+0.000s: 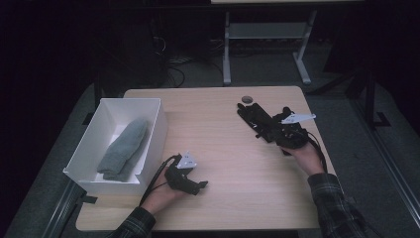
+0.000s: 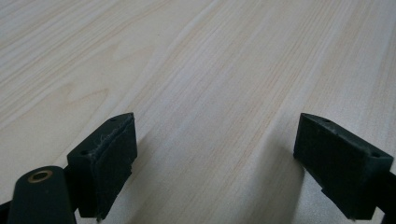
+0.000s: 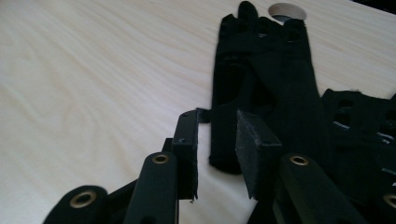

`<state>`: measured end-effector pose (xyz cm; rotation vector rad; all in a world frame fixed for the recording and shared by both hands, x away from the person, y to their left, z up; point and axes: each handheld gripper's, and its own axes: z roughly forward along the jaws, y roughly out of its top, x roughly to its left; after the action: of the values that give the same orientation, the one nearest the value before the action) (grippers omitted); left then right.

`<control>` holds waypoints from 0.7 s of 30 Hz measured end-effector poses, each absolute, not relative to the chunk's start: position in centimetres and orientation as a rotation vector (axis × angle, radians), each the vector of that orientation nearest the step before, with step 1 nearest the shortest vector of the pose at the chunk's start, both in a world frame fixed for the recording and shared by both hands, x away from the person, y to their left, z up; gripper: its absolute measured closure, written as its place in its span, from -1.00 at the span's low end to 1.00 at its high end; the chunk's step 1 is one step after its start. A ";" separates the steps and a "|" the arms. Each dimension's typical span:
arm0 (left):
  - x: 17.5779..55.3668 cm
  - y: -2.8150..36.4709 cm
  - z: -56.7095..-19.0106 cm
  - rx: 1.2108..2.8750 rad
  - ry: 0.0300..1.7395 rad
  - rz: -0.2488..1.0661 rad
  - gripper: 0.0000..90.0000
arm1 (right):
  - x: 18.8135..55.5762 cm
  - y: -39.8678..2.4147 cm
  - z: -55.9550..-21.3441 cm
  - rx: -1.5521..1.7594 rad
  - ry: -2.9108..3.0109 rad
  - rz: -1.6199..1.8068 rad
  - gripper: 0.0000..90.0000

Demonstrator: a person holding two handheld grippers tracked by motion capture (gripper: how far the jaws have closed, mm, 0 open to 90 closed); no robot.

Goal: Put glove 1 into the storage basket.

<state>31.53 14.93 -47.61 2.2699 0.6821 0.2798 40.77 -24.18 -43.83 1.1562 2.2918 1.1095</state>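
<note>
Black glove (image 3: 261, 79) flat at desk (image 1: 223, 148) far right, cuff edge between narrowed right gripper (image 3: 217, 140) fingers, apparently for lifting toward white box (image 1: 148, 163) holding grey mitten (image 1: 124, 148); left gripper (image 2: 215, 154) fingers released, idle beside box.

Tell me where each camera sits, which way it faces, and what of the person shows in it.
High view: above the person's side, facing forward and down on the table; both forearms enter from below, with the white box and grey sock at left.
Left gripper view: rides the left tongs, looking low along bare wood between wide-open jaws.
Right gripper view: rides the right tongs, facing the black glove; narrow jaws at its near edge.
Shared: the glove and right tongs also show from above.
</note>
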 end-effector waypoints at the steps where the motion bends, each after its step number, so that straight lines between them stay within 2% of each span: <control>1: 31.5 15.0 -47.7 2.263 0.680 0.283 -0.72 | 41.2 -24.2 -43.9 1.159 2.288 1.096 0.53; 10: 31.5 15.0 -47.7 2.255 0.681 0.283 -0.72 | 43.8 -23.6 -45.0 1.202 2.253 1.091 0.53; 14: 31.5 15.0 -47.7 2.256 0.680 0.281 -0.72 | 44.7 -23.7 -46.3 1.234 2.273 1.084 0.59; 17: 31.5 15.0 -47.7 2.256 0.680 0.281 -0.72 | 44.9 -23.5 -47.1 1.264 2.289 1.069 0.70; 21: 31.5 15.0 -47.7 2.257 0.680 0.281 -0.72 | 44.9 -23.3 -47.4 1.260 2.302 1.052 0.94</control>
<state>31.48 15.04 -47.74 2.2565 0.6800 0.2805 44.92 -23.28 -47.37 1.2600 2.3022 1.0519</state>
